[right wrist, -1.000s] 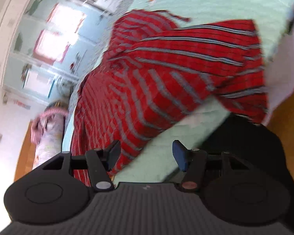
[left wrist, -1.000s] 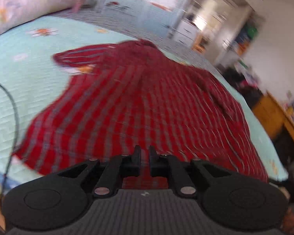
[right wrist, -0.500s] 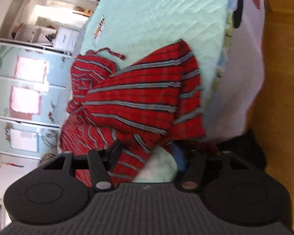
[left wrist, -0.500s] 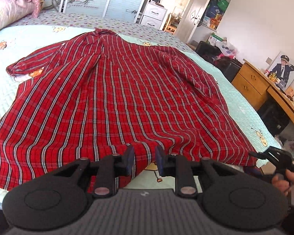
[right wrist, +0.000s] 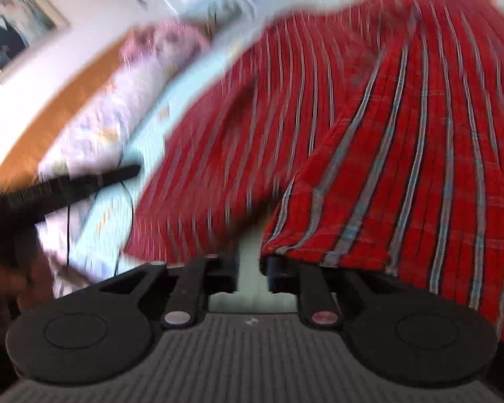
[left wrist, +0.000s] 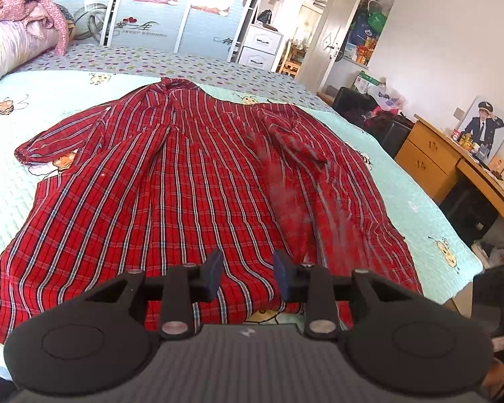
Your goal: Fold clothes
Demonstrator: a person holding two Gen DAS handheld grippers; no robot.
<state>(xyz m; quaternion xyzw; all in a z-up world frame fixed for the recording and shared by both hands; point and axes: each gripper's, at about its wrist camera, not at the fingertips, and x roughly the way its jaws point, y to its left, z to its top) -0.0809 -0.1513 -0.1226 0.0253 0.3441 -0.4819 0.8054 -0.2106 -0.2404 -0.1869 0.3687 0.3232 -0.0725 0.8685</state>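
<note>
Your red plaid shirt (left wrist: 184,181) lies spread on the bed (left wrist: 416,201), collar far from you, no fold finished. Your left claw (left wrist: 247,273) has just been opening, empty, above the near hem. Your right claw (right wrist: 250,265) stands narrowly apart at the blurred hem; whether it grips, I cannot tell.

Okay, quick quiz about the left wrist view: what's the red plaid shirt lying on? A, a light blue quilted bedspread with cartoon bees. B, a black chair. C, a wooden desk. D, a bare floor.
A: the red plaid shirt lies spread out on the light blue bedspread, whose bee prints show around it.
</note>
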